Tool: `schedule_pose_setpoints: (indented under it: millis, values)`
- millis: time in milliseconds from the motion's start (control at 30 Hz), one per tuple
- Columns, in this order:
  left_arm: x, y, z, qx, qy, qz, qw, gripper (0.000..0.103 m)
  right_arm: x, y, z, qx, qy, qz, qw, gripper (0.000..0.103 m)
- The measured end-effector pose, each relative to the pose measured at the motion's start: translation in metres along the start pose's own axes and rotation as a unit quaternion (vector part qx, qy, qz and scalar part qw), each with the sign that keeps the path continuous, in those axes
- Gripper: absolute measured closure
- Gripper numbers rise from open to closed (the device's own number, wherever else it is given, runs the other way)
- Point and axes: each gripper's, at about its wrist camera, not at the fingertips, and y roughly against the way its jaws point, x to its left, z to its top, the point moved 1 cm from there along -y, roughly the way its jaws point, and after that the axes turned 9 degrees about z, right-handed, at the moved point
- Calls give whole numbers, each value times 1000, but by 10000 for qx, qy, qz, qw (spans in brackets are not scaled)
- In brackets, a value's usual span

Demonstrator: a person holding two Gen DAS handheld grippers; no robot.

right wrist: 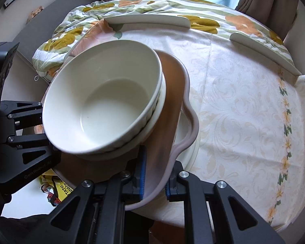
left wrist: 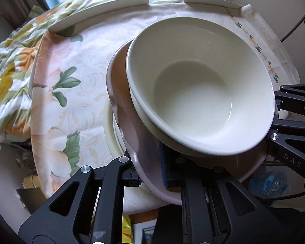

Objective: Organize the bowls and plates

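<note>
At the table's six-o'clock edge, our left gripper (left wrist: 150,180) and right gripper (right wrist: 154,181) both clamp the brown plate (right wrist: 172,93) carrying stacked bowls (right wrist: 103,97); stacking looks done, setting down remains.

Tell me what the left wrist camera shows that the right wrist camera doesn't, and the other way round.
Only the left wrist view shows a blue plastic bottle below the table edge. Only the right wrist view shows a yellow packet on the floor and a grey sofa at far left. Both show the white bowl stacked on the brown scalloped plate, with the left claw and right claw each clamped on the plate's rim, above the floral tablecloth.
</note>
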Motion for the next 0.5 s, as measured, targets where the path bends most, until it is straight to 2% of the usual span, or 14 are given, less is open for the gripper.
schedule_pose_setpoints:
  millis: [300, 500]
  values:
    - [-2, -1, 0, 27, -13, 68, 10000, 92, 0, 0, -4, -30, -129, 65, 9999, 88]
    - [-1, -4, 6, 299, -10, -15, 9995, 90, -2, -2, 0, 182, -244, 130, 9995, 87]
